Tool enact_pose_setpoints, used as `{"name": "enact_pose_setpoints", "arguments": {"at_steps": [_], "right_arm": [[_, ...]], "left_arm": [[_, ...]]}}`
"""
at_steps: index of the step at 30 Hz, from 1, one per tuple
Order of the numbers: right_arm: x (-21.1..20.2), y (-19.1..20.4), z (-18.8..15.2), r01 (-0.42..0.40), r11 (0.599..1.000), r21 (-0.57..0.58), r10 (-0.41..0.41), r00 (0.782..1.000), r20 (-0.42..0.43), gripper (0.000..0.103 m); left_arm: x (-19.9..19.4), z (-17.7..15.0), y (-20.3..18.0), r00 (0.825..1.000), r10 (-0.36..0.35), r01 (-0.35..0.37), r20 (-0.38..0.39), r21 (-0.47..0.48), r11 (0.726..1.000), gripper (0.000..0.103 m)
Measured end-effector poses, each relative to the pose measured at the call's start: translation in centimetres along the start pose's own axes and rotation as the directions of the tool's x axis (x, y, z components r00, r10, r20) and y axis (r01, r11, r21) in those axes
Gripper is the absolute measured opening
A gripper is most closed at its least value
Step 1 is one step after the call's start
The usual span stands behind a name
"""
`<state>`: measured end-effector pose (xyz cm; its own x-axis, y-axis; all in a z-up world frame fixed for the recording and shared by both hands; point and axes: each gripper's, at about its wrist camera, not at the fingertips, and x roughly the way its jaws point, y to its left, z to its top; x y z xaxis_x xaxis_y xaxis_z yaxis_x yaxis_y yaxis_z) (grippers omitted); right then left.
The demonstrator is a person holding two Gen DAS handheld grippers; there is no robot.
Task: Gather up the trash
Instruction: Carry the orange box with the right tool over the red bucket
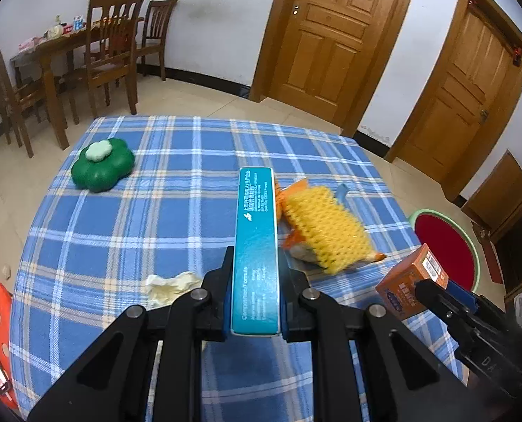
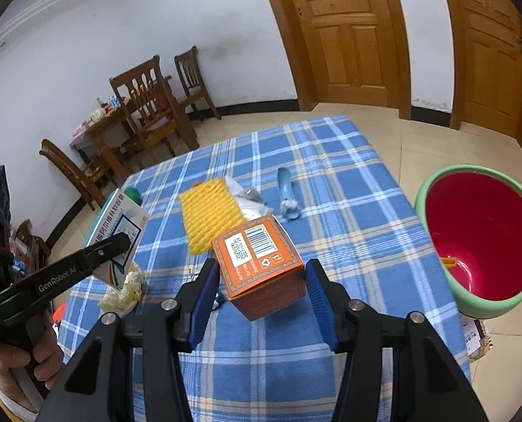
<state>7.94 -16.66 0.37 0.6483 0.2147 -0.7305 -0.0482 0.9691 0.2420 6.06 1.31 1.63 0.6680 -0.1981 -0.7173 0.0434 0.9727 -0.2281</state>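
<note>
Item 1: left gripper [image 1: 255, 277], jaws clamped on teal carton [image 1: 256, 246], long narrow box held edge-up, running from 6 toward 12 o'clock in left wrist view; in right wrist view same carton [image 2: 120, 225] shows its white printed face at 9 o'clock, held above the table edge. Item 2: right gripper [image 2: 261, 281], jaws apart, blue pads either side of orange carton [image 2: 261, 263]; small gap visible on each side, box tilted, barcode face up, cannot tell if box rests on cloth or is lifted. In left wrist view orange carton [image 1: 412, 285] sits at 4 o'clock w/ black finger against it. Item 3: table w/ blue plaid cloth [image 1: 162, 218], fills centre of both views. Item 4: yellow foam fruit net [image 1: 326, 228], lying on cloth at approx 2 o'clock of teal carton, orange wrapper scraps [image 1: 289, 193] touching it; right wrist view has net [image 2: 209, 212] at 11 o'clock of orange carton, w/ clear plastic wrap [image 2: 246, 200] just beside. Item 5: crumpled pale tissue [image 1: 169, 285], on cloth at 9 o'clock of left jaws. Item 6: light-blue tube-like piece [image 2: 287, 193], on cloth at 12 o'clock of orange carton, type unclear. Item 7: green flower-shaped container w/ pale lid [image 1: 102, 167], far left of cloth, 10 o'clock. Item 8: bin, green outside, red inside [image 2: 479, 242], off table's right edge at 3 o'clock, bit of orange scrap at its bottom. Bkgd: wooden dining chairs [image 1: 111, 49], wooden doors [image 1: 331, 38].
</note>
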Motion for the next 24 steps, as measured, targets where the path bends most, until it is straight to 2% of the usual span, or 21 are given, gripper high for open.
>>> {"name": "enact_pose_setpoints", "arguments": {"at_steps": [12,24], "right_arm": [[-3.1,-3.0,1.0,0.03,0.997,0.065,-0.035,0.996,0.084,0.054],[-5.6,-7.6,1.4,0.069,0.985,0.157,-0.093,0.984,0.15,0.054]], "left_arm": [[-0.4,1.1,-4.9,0.999,-0.041,0.038,0.026,0.095,0.995,0.018],[0.6,1.8,-11.0,0.997,-0.08,0.074,0.016,0.21,0.975,0.018]]}}
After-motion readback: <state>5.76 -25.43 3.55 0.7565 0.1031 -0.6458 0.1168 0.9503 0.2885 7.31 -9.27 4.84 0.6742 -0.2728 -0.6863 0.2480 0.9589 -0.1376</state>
